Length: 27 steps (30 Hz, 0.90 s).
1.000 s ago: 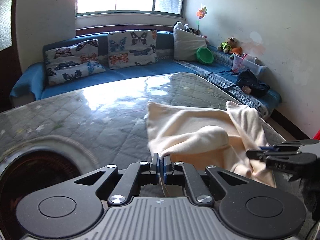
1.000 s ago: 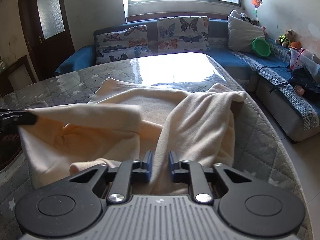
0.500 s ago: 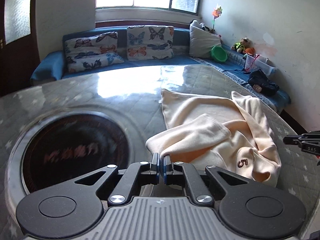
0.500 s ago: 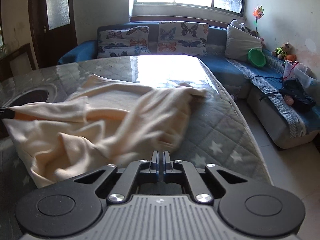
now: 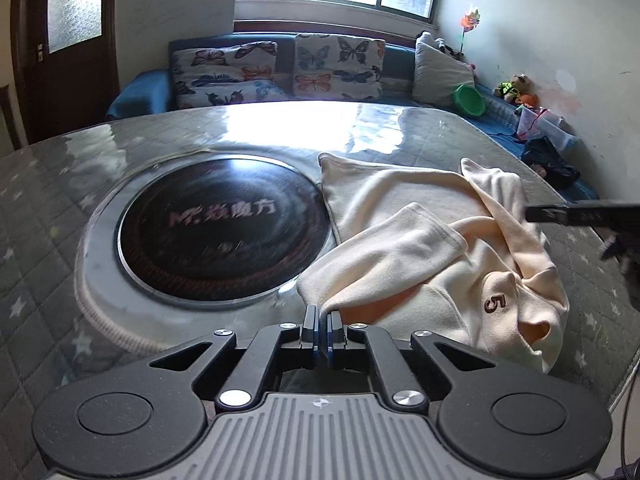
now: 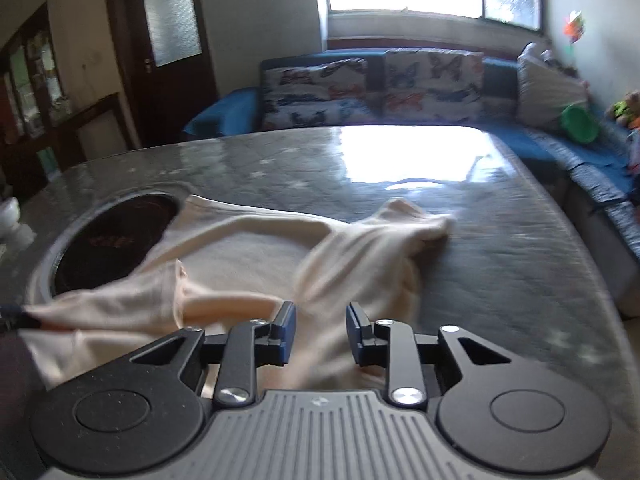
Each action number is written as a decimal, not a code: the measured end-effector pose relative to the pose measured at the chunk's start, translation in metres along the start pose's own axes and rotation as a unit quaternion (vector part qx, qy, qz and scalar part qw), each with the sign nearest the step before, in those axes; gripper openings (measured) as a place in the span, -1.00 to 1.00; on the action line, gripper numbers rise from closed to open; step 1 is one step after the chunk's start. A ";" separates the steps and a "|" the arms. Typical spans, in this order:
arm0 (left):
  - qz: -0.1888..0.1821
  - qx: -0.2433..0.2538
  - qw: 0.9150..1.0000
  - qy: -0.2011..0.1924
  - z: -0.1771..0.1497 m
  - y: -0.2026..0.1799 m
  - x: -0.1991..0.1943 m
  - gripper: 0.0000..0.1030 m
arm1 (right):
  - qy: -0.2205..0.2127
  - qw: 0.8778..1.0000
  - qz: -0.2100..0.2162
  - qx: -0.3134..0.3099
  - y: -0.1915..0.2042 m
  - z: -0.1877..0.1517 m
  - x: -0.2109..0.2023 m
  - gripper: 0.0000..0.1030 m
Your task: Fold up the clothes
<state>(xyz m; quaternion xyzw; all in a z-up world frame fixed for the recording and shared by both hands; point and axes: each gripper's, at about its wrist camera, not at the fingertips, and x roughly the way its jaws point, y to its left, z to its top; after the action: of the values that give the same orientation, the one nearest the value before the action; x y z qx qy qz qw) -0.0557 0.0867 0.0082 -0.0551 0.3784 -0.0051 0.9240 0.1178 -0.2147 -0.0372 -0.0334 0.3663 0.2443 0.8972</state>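
Observation:
A cream garment (image 5: 420, 240) with a brown "5" lies crumpled on the quilted table cover (image 5: 240, 128), right of centre. My left gripper (image 5: 322, 330) is shut on a near corner of it, and the cloth runs up from the fingertips. In the right wrist view the same garment (image 6: 248, 252) spreads ahead, with one sleeve (image 6: 404, 220) stretched to the far right. My right gripper (image 6: 322, 332) stands open just above the cloth, with nothing pinched between its blue pads. Its tip (image 5: 560, 214) shows at the right edge of the left wrist view, over the garment's right side.
A dark round plate (image 5: 224, 224) is set into the table left of the garment. The table's right edge (image 6: 600, 280) drops to the floor. A blue sofa (image 5: 280, 76) with butterfly cushions runs behind, and a green bowl (image 5: 470, 100) and toys lie along the right side.
My right gripper has gone from shut to open and moved back over the garment. The left gripper has stayed shut on its corner, and its view has swung left, baring the dark plate.

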 end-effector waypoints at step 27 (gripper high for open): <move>-0.142 0.174 0.974 -0.013 0.009 -0.117 0.024 -0.16 | -0.002 0.997 -0.082 -0.012 -0.019 -0.062 -0.077 -0.95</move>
<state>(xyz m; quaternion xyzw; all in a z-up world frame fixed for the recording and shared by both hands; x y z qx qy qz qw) -0.0285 -0.0302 0.0105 0.0527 0.3481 -0.2016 0.9140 0.0395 -0.2786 -0.0326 -0.0739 0.3576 0.1745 0.9144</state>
